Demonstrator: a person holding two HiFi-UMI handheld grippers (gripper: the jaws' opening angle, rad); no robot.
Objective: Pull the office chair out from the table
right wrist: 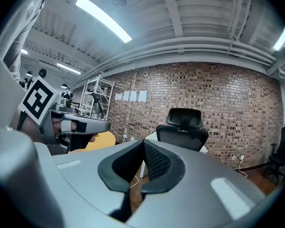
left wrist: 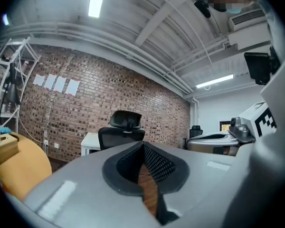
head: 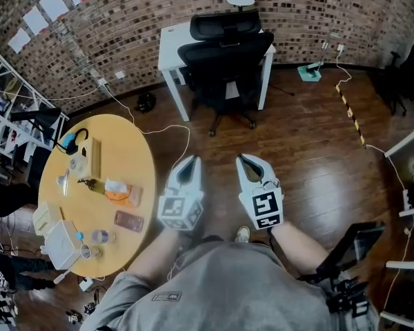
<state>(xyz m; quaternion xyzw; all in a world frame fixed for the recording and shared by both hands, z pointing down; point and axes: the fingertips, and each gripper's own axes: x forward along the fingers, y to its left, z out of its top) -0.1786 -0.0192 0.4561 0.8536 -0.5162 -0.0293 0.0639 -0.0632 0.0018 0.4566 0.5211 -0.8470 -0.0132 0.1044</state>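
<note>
Office chair [head: 228,54], black with a headrest, and both grippers before any contact.

Head view: the chair is pushed in at the white table [head: 171,43], with its backrest turned away from the table toward the person. The left gripper [head: 190,163] and right gripper [head: 246,161] are held side by side, well apart from the table. Bare wooden floor lies between them and the chair.

Left gripper view: the jaws are closed together with nothing between them. The chair [left wrist: 121,129] appears beyond the tips, against the table [left wrist: 89,142].

Right gripper view: the jaws are likewise pressed together and empty. The chair [right wrist: 183,127] stands ahead, at the table.

Judgement: the pull has not begun, since neither gripper touches any part of the chair. What remains is the approach to the table, opening the jaws, a hold on the backrest or headrest, and drawing the chair clear of the table.
</note>
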